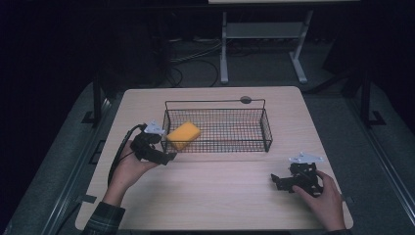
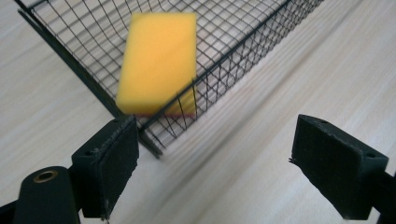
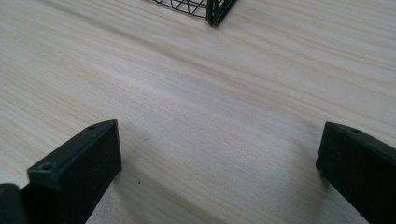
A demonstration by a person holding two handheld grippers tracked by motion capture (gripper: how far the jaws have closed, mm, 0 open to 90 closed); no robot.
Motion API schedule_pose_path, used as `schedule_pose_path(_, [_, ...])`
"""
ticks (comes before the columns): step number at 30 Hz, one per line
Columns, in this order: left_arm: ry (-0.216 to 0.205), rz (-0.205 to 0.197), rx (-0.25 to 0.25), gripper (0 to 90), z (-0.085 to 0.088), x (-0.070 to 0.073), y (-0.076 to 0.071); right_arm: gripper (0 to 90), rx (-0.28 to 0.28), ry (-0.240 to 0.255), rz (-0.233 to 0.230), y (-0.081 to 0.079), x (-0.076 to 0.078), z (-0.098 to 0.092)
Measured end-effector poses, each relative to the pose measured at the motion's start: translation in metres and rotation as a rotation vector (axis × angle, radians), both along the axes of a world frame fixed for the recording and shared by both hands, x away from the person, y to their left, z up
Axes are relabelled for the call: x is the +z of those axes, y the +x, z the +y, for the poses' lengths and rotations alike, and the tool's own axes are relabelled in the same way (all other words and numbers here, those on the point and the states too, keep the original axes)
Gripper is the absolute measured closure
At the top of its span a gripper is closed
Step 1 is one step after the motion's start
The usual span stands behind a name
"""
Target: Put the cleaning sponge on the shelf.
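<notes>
Sponge (image 1: 183,135) lies in basket (image 1: 266,132), at its 9 o'clock end. Left tool (image 1: 164,157) released, empty, beside it. Right tool (image 1: 279,181) released on counter (image 1: 220,196). Placement looks done.

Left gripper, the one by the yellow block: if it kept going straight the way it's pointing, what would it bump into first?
Probably the near corner of the wire basket, just ahead of the open left gripper. The yellow sponge lies right behind that mesh, inside the basket. Depth is hard to judge, so it may strike the table first.
</notes>
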State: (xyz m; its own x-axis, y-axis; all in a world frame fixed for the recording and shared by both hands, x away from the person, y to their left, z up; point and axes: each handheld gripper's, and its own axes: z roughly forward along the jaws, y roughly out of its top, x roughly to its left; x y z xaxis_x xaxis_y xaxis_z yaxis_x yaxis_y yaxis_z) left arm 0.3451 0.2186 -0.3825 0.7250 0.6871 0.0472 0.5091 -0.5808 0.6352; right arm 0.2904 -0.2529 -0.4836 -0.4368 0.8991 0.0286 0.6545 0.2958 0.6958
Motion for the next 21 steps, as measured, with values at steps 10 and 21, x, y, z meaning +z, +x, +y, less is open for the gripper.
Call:
schedule_pose_path(10, [0.004, 0.003, 0.013, 14.3, 0.011, -0.026, -0.030, 0.0, 0.000, 0.000, 0.000, 0.000, 0.000, 0.000])
schedule_pose_path(21, [-0.006, 0.014, 0.022, 14.3, 0.024, -0.063, -0.056, 0.0, 0.000, 0.000, 0.000, 0.000, 0.000, 0.000])
